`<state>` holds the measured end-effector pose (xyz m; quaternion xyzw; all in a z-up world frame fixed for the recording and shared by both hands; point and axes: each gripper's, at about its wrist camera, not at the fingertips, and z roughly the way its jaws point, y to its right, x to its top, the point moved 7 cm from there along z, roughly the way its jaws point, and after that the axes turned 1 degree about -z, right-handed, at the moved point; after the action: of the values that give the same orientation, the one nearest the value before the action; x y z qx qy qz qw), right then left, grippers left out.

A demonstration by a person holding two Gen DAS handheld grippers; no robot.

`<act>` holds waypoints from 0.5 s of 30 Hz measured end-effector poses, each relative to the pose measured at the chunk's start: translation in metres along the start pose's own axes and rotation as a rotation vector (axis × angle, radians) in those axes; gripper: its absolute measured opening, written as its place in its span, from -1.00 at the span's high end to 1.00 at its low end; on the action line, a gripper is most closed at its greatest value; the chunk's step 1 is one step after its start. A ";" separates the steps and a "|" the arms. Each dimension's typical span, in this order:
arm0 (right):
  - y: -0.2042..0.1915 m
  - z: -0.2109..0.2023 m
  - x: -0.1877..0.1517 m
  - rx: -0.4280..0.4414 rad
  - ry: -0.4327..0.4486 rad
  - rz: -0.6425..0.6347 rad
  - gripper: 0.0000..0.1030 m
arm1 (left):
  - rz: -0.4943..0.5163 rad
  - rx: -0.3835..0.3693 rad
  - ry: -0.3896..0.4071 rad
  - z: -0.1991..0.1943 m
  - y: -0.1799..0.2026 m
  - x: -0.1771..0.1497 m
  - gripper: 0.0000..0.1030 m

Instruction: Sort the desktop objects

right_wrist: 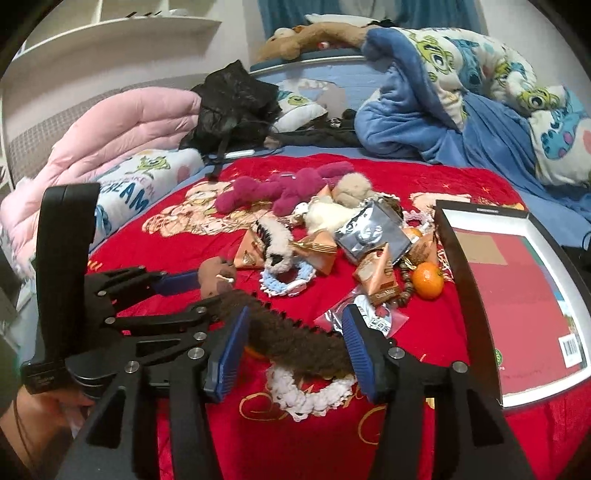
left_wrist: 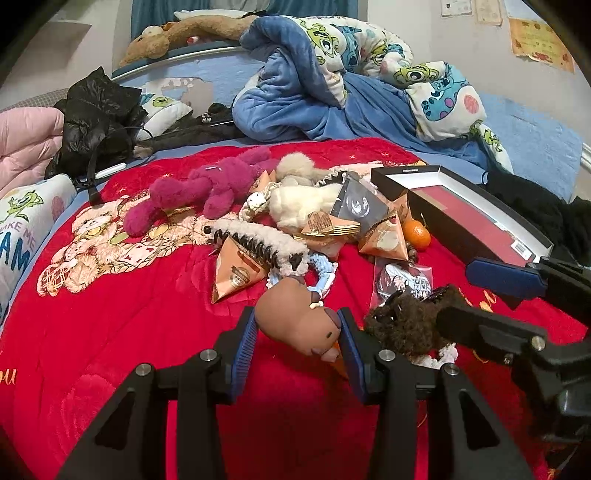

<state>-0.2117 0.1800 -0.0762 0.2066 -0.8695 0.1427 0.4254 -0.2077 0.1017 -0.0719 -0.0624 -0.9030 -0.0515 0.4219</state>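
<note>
My left gripper (left_wrist: 297,334) clamps the brown toy (left_wrist: 295,317). Right gripper (right_wrist: 293,345) is released, straddling the brown fuzzy clip (right_wrist: 291,336), whose long axis runs diagonally across the gap, touching neither pad.

bed (left_wrist: 535,147) fills room view, blue sheet under red quilt (left_wrist: 147,332) with bear print. blue headboard (left_wrist: 192,79) with pale rail at far end, surface patchy. pale wall (left_wrist: 461,44) behind, paper notices (left_wrist: 541,38) pinned at upper right. teal curtain (right_wrist: 291,14) above headboard. white shelves (right_wrist: 110,33) at left. pink duvet (right_wrist: 122,122) folded along left edge, blue cartoon blanket (left_wrist: 332,74) heaped at right. dim indoor light.
</note>
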 end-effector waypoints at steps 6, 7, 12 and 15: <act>-0.005 0.004 -0.003 0.015 -0.025 -0.030 0.01 | -0.005 -0.002 -0.006 0.002 0.000 0.000 0.13; -0.006 0.005 -0.004 0.015 -0.029 -0.034 0.01 | -0.004 -0.002 -0.006 0.002 0.000 0.000 0.13; -0.009 0.008 -0.005 0.012 -0.038 -0.049 0.02 | 0.001 0.004 -0.006 0.003 -0.001 0.000 0.13; -0.009 0.008 -0.005 0.000 -0.040 -0.051 0.08 | -0.002 0.001 -0.009 0.004 -0.001 -0.001 0.13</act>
<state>-0.2101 0.1694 -0.0846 0.2315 -0.8723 0.1275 0.4114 -0.2100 0.1011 -0.0751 -0.0615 -0.9051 -0.0511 0.4177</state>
